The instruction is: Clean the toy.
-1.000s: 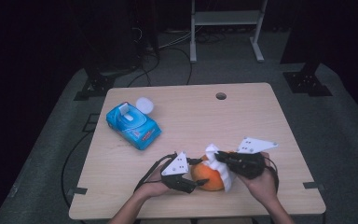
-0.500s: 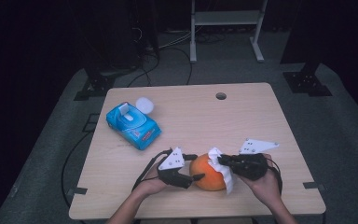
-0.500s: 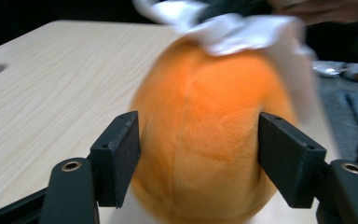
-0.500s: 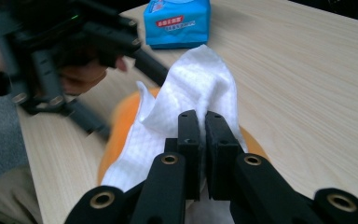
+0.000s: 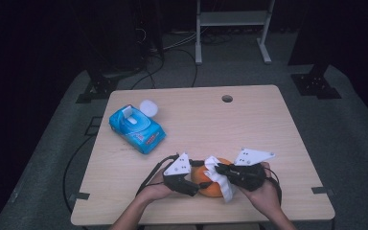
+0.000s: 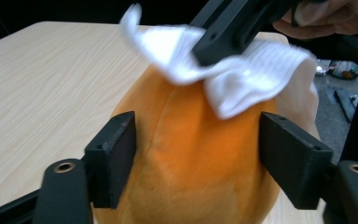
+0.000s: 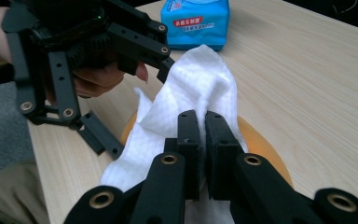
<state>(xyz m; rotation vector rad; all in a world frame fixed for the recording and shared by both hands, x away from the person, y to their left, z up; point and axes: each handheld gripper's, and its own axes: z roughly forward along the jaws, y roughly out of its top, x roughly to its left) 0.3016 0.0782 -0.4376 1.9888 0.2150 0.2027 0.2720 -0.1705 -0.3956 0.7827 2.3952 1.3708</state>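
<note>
Near the front edge of the surface (image 5: 278, 124) sits an orange plush toy (image 6: 186, 158), and the left gripper (image 6: 196, 154) has its jaws clamped on the toy's two sides. The right gripper (image 7: 201, 140) – jaws pressed together – pinches a white wipe (image 7: 200, 84) draped over the toy's top. A blue wipes pack (image 5: 136, 128) lies toward the left edge.

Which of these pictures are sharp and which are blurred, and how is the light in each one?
High view: the table is evenly lit, the room around it almost black, the picture a little soft. Left gripper view: the white wipe is smeared by motion blur and the orange ball is soft, being so near. Right gripper view: sharp and bright, the blue pack readable, no glare.
</note>
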